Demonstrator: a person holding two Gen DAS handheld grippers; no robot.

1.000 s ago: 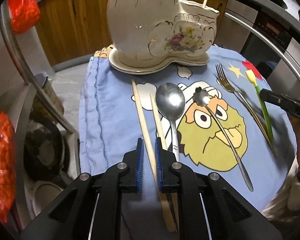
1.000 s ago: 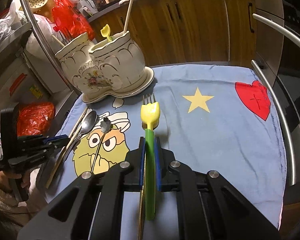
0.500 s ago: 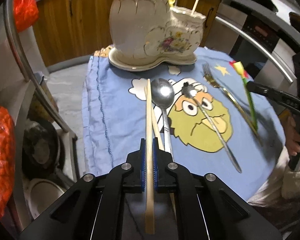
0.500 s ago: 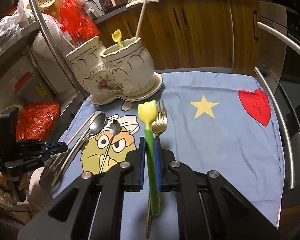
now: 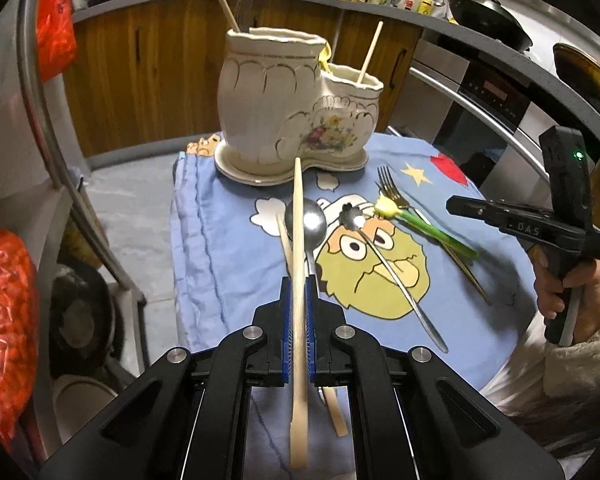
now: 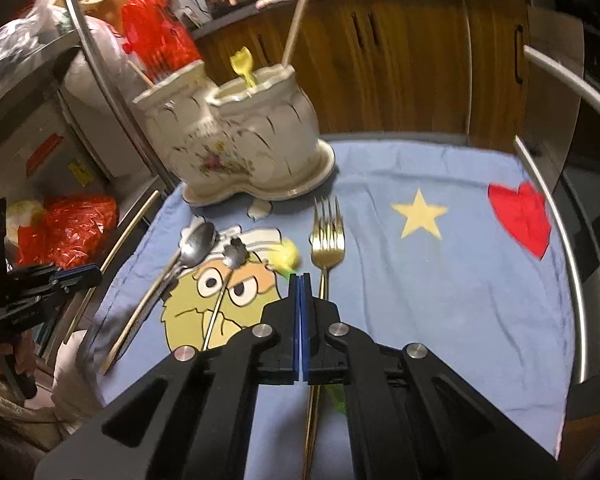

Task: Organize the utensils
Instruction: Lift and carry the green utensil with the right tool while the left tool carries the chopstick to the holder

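1. From the left wrist only: shows the left gripper pinched narrow on a pale wooden chopstick, blue ribbed pads pressing both sides, shaft raised above the cloth and pointing toward the holder.
2. Same view only: reveals the right gripper from the side, black, held in a hand over the right edge of the cloth, apart from every utensil.
3. From the right wrist only: confirms the right gripper's pads pressed flat together with nothing between them, and takes in the whole red heart and yellow star printed on the blue cartoon cloth.
4. Right view too blurred for detail on the green-handled tulip utensil; left view places it flat on the cloth, yellow head near the flower spoon, stem crossing the gold fork.
5. In both views: a cream ceramic boot-shaped holder, glossy, scalloped, gilt-lined, with painted flowers, standing on a matching saucer at the far edge of the cloth.
6. Tall compartment: one chopstick and dark fork tines. Low compartment: one chopstick and a yellow tulip head.
7. On the cloth, left to right: a second wooden chopstick, a polished steel spoon just beside it, a slim steel spoon with a flower-shaped bowl, then the fork.
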